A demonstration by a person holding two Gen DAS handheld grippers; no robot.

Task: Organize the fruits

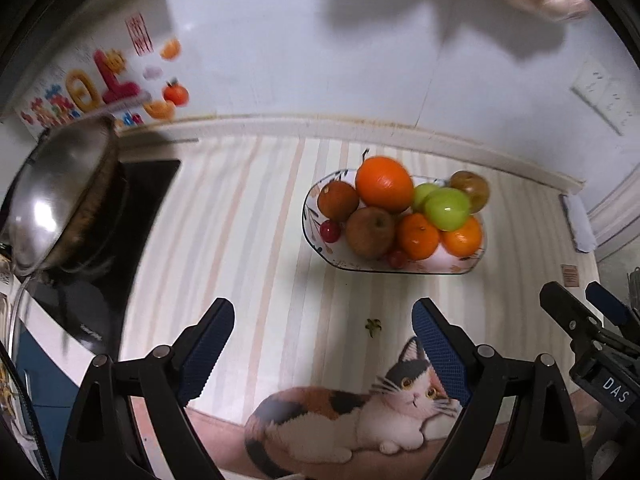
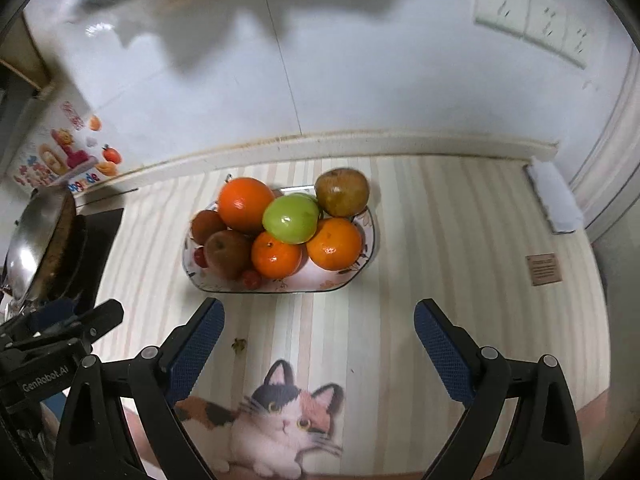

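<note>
A patterned oval plate [image 1: 312,204] [image 2: 370,236] stands on the striped mat near the back wall, piled with fruit: a big orange [image 1: 384,184] [image 2: 245,203], smaller oranges [image 1: 418,236] [image 2: 334,243], green apples [image 1: 447,209] [image 2: 291,219], brownish apples [image 1: 370,232] [image 2: 227,253] and small red cherries [image 1: 330,231] [image 2: 251,279]. My left gripper [image 1: 323,322] is open and empty, in front of the plate. My right gripper [image 2: 319,320] is open and empty, just short of the plate's near rim; it also shows in the left wrist view [image 1: 580,304].
A steel wok [image 1: 60,196] [image 2: 36,240] sits on a black stove [image 1: 132,208] at the left. A small dried leaf scrap [image 1: 373,326] [image 2: 239,345] lies on the cat-print mat [image 1: 360,412] [image 2: 280,420]. A folded cloth [image 2: 554,200] lies at the right by the wall.
</note>
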